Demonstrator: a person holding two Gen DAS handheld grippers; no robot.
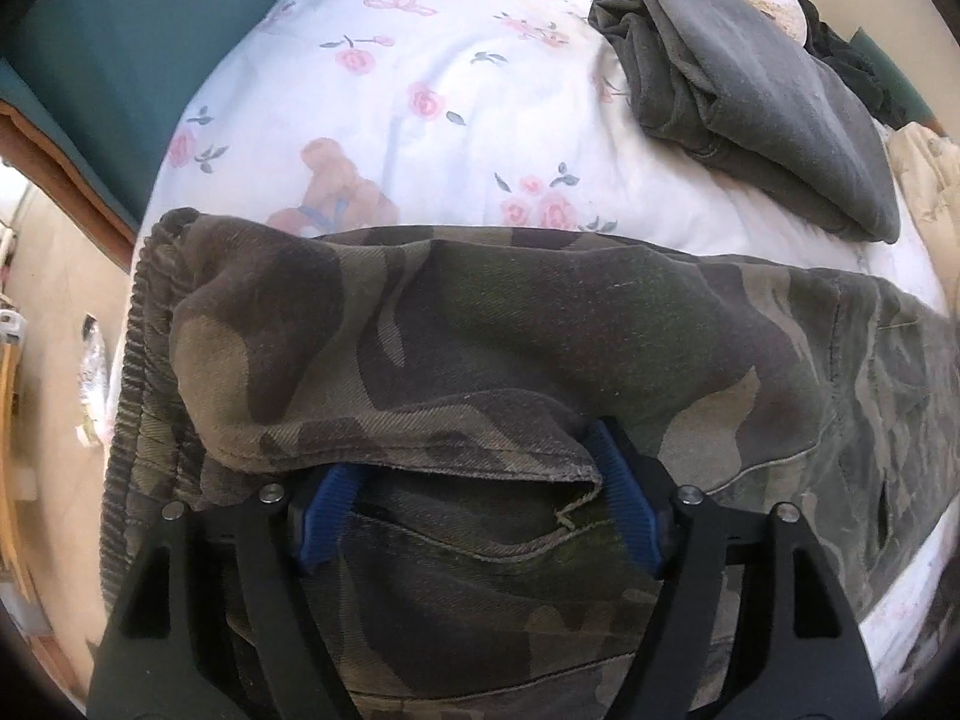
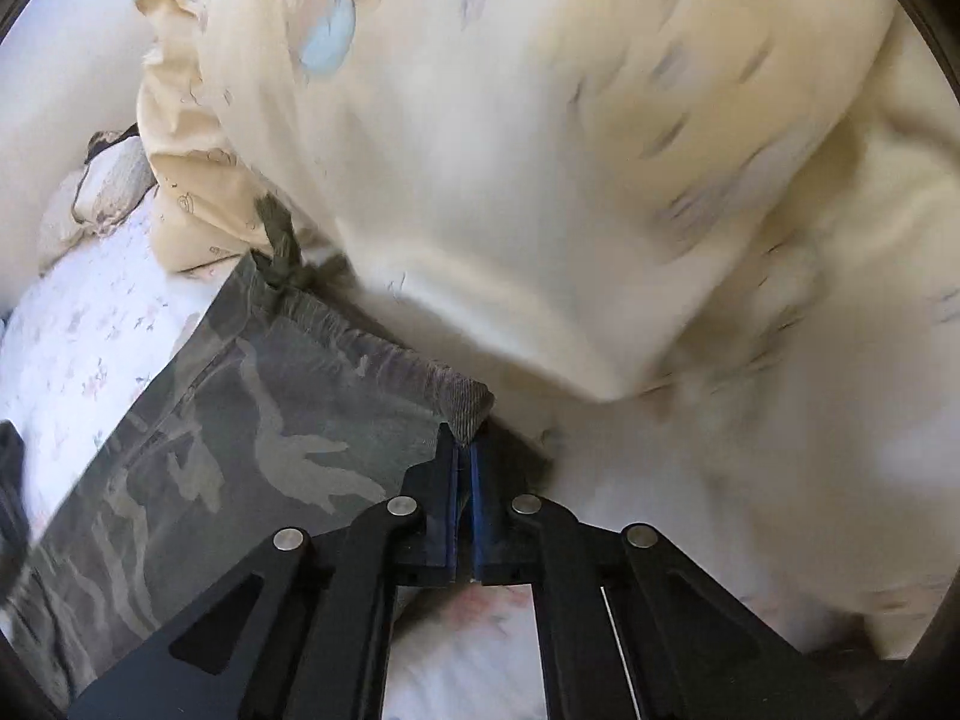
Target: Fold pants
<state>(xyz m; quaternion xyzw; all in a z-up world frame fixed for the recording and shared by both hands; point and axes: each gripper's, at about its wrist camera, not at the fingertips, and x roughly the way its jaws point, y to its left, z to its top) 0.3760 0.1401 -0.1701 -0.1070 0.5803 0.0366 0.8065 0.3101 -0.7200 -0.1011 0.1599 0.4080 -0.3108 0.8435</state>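
Note:
Camouflage pants [image 1: 540, 330] lie across the floral bed sheet [image 1: 420, 90], and one leg's hem end is doubled back over them. My left gripper [image 1: 474, 480] points down at that hem and is open. Its blue pads [image 1: 624, 492] stand wide apart, with the hem flap draped loosely between and over them. In the right wrist view the pants [image 2: 240, 420] stretch away to the left. My right gripper [image 2: 465, 456] is shut on the ribbed waistband corner [image 2: 471, 405], with the pads pressed together around it.
A folded grey garment [image 1: 750, 96] lies on the sheet at the far right, with dark and cream clothes behind it. A bulky cream blanket [image 2: 570, 150] crowds the waistband in the right wrist view. The bed's left edge drops to a teal surface [image 1: 120, 60] and the floor.

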